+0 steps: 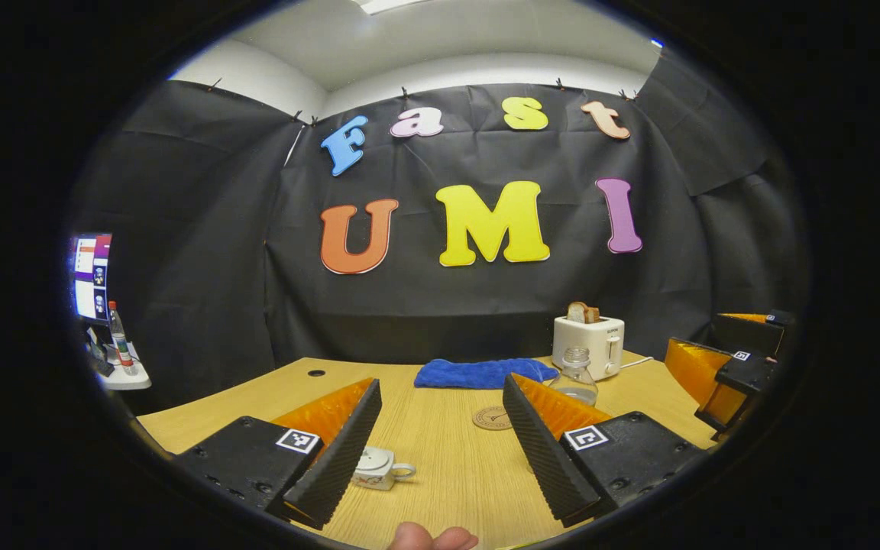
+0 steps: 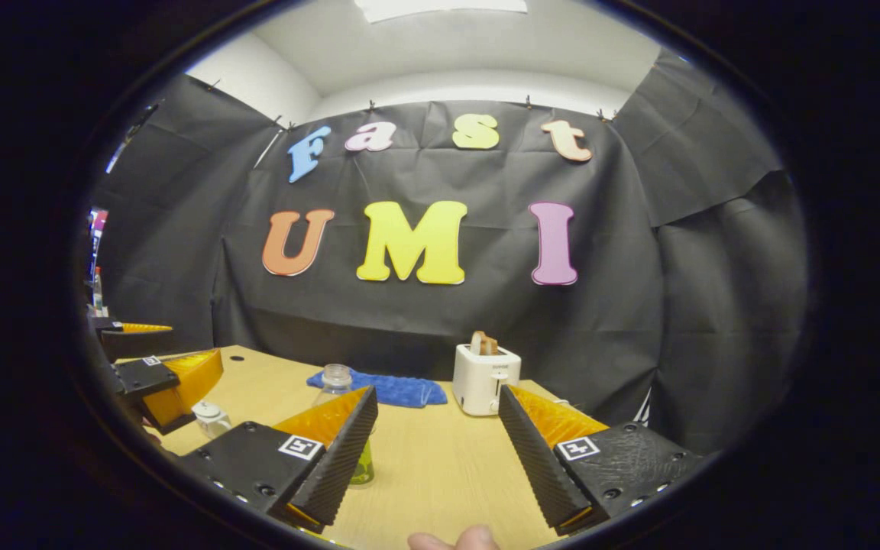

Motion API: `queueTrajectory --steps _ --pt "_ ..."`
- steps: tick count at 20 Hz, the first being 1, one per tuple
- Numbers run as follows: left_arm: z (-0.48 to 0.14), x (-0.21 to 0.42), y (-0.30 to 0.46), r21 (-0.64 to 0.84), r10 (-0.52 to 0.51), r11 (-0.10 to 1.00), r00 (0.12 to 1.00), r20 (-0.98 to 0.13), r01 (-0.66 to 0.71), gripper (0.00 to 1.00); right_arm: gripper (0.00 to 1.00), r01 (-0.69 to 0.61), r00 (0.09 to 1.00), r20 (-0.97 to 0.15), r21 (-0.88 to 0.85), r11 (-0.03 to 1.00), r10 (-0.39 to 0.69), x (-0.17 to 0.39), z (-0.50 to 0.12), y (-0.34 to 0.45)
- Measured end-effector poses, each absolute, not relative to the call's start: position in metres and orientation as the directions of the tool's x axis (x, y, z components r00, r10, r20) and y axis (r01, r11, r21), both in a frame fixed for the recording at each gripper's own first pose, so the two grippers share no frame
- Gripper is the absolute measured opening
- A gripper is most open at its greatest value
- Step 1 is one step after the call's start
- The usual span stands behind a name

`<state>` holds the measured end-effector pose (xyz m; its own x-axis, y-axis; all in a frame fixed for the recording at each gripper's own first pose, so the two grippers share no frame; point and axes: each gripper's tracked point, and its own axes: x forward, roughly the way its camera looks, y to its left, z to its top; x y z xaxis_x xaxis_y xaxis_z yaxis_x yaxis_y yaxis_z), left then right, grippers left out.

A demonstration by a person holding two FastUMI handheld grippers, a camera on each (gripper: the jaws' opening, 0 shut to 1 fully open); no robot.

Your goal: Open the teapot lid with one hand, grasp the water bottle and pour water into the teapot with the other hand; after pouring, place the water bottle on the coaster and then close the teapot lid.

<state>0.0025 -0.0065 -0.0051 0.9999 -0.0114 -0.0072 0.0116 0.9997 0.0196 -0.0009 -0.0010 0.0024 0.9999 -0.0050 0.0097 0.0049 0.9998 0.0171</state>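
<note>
The small white teapot (image 1: pixel 379 467) stands on the wooden table (image 1: pixel 455 489) with its lid on, just right of my left gripper's left finger. My left gripper (image 1: pixel 441 389) is open and holds nothing. A round coaster (image 1: pixel 492 418) lies mid-table. Behind it the clear water bottle (image 1: pixel 576 376) stands upright without a cap, partly hidden by the right finger. In the right gripper view, the bottle (image 2: pixel 335 382) rises behind the left finger of my open, empty right gripper (image 2: pixel 437 393). The teapot (image 2: pixel 211 418) sits at the left, beside the left gripper (image 2: pixel 173 351).
A white toaster (image 1: pixel 589 344) with bread in it stands at the back of the table, with a blue cloth (image 1: pixel 482 373) to its left. A monitor (image 1: pixel 92 275) and another bottle (image 1: pixel 119 340) are on a side shelf at the far left. The right gripper (image 1: pixel 715 359) hovers at the right edge.
</note>
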Motion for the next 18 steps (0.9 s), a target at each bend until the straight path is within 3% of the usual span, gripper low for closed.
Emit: queueTrajectory --steps 18 --pt "-0.005 0.001 0.012 0.020 0.037 0.999 0.999 -0.004 -0.037 1.00 0.95 -0.024 0.999 0.023 0.048 0.999 0.023 0.002 -0.007 0.003"
